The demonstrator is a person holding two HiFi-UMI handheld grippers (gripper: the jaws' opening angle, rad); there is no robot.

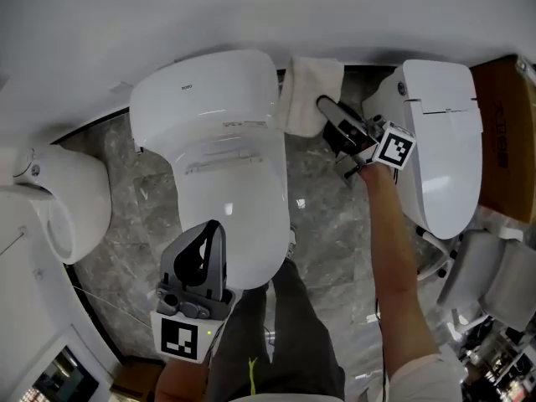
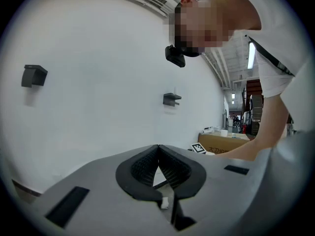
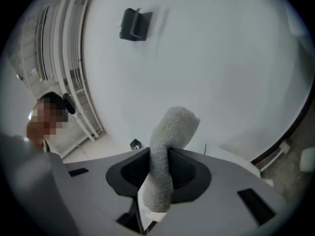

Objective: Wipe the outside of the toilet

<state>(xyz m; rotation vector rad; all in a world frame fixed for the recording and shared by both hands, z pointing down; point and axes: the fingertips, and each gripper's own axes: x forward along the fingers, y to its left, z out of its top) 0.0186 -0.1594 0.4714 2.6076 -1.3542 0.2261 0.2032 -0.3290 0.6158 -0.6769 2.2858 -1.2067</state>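
Cloth (image 3: 166, 151) sits clamped in our right claw (image 3: 158, 157). In the right gripper view the two jaws press on it from both sides, and a thick grey-white fold rises past them toward the pale wall (image 3: 221, 58). In the head view the same white cloth (image 1: 308, 90) hangs out from that claw (image 1: 328, 111), just beside the rear right flank of the toilet (image 1: 226, 157). We cannot tell whether it actually touches the porcelain. The toilet stands in the middle of the view with its lid down, on a grey marbled floor (image 1: 322, 199). The right claw reaches in from the toilet's right, between it and a second toilet (image 1: 444, 141).

Our left claw (image 1: 210, 228) lies low in the head view, over the front end of the closed lid, well apart from the cloth. In the left gripper view its jaws (image 2: 158, 149) meet at the tips with nothing between them, and they point up at a white wall bearing two dark brackets (image 2: 172, 99).

A third toilet (image 1: 54, 199) stands at the left edge.
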